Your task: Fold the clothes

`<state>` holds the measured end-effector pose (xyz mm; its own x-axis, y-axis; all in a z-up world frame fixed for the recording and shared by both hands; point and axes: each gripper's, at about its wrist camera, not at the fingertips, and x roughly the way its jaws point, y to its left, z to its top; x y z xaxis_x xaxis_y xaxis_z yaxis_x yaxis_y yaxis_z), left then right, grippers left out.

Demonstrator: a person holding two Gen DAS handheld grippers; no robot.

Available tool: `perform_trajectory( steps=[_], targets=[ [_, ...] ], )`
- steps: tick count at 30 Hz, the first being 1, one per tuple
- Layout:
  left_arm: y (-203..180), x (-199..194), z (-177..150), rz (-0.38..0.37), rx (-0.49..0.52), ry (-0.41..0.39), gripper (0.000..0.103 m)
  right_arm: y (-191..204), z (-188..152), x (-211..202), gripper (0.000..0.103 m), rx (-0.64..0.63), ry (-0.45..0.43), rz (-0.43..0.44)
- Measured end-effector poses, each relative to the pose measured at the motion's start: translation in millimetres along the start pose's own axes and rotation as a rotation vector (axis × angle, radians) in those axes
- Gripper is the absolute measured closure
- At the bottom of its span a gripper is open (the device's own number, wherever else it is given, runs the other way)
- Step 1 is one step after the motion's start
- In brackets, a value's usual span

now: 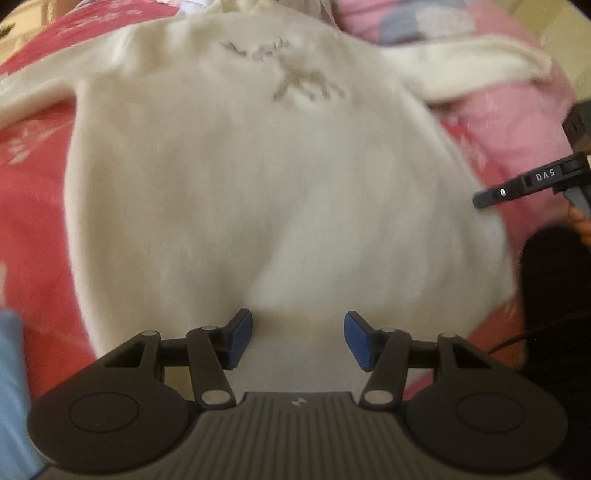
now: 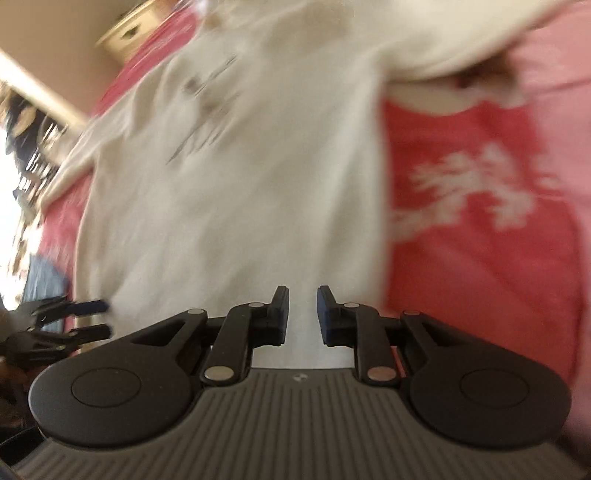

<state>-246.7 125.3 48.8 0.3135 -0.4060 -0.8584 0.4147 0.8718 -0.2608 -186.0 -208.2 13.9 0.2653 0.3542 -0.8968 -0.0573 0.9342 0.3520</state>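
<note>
A white sweater (image 1: 258,184) with a grey deer motif (image 1: 295,81) lies spread flat on a red bedspread (image 1: 33,240), sleeves out to both sides. My left gripper (image 1: 297,334) hangs over the sweater's near hem, open, with only the fabric lying below its blue pads. It also shows from the side at the left edge of the right wrist view, left gripper (image 2: 105,318). My right gripper (image 2: 303,314) is over the sweater (image 2: 240,203) near its right edge, jaws a narrow gap apart and nothing pinched. In the left wrist view the right gripper (image 1: 480,199) reaches in beside the sweater's right side.
The red bedspread (image 2: 480,277) with white flower prints continues to the right. A pink blanket (image 1: 498,122) is bunched at the far right, a light blue cloth (image 1: 11,387) at the near left. A hand (image 1: 583,225) holds the right gripper. Wooden furniture (image 2: 129,33) stands beyond the bed.
</note>
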Motion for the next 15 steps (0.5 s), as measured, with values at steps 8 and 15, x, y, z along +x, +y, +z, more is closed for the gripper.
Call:
perform_trajectory(
  steps=[8,15],
  targets=[
    [2.6,-29.1,-18.1,0.014,-0.069,0.002,0.046,5.2,-49.5,-4.8,0.087,-0.028,0.145,-0.023],
    [15.0,-23.3,-27.0,0.062,-0.138,0.006,0.046,30.9,-32.2,0.9,0.086,-0.124,0.046,0.049]
  ],
)
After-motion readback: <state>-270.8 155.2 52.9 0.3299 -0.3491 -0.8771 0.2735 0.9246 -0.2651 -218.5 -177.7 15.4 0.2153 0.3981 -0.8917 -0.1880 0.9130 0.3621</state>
